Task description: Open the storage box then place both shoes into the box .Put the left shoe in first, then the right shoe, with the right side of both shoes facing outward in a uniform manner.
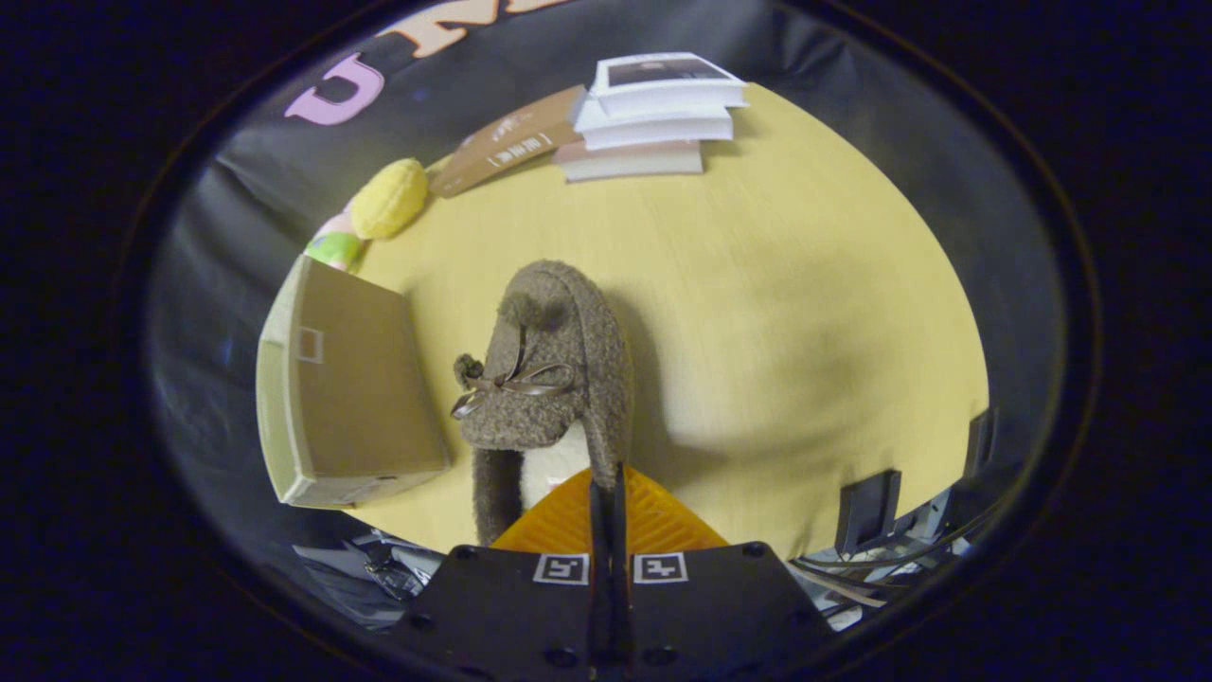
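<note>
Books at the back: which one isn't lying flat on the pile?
The brown book. It leans slanted against the stack of white books, near the yellow plush toy. The gripper pinches the fuzzy shoe.

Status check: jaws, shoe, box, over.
Gripper jaws shut on heel rim of fuzzy brown bow-tied slipper, lifted over yellow table. Tan cardboard storage box just left of slipper. Path to box looks clear.
</note>
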The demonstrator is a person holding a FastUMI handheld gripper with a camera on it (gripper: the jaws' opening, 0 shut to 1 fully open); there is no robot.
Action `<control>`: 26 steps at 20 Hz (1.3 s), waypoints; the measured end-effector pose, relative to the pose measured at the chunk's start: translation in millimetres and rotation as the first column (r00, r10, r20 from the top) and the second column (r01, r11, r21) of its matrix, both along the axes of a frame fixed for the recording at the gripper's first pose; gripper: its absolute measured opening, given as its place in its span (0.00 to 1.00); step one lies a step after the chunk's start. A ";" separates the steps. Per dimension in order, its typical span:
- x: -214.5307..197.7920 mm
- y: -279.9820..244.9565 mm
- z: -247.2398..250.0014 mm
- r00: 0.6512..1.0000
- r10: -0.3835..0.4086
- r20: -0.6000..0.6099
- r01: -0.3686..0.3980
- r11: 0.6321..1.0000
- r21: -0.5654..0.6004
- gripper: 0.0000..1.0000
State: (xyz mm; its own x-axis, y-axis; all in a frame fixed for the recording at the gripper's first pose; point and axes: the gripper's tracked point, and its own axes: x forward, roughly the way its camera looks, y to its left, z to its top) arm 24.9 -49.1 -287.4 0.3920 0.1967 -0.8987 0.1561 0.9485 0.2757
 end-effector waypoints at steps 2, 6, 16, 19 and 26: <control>12.0 21.0 36.5 0.998 0.023 0.055 -0.026 0.999 0.046 0.03; 38.2 89.5 108.2 0.983 0.091 0.158 -0.121 0.975 0.188 0.03; 43.5 249.6 122.0 0.935 0.325 0.138 -0.352 0.894 0.278 0.03; 50.6 256.6 88.8 0.929 0.358 0.098 -0.369 0.917 0.151 0.03; 66.3 249.2 55.3 0.905 0.403 0.138 -0.399 0.915 -0.054 0.04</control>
State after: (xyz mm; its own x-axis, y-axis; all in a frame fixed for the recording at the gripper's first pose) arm 91.2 200.1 -232.1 0.4092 0.3431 -0.8454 -0.2778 0.9295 0.2427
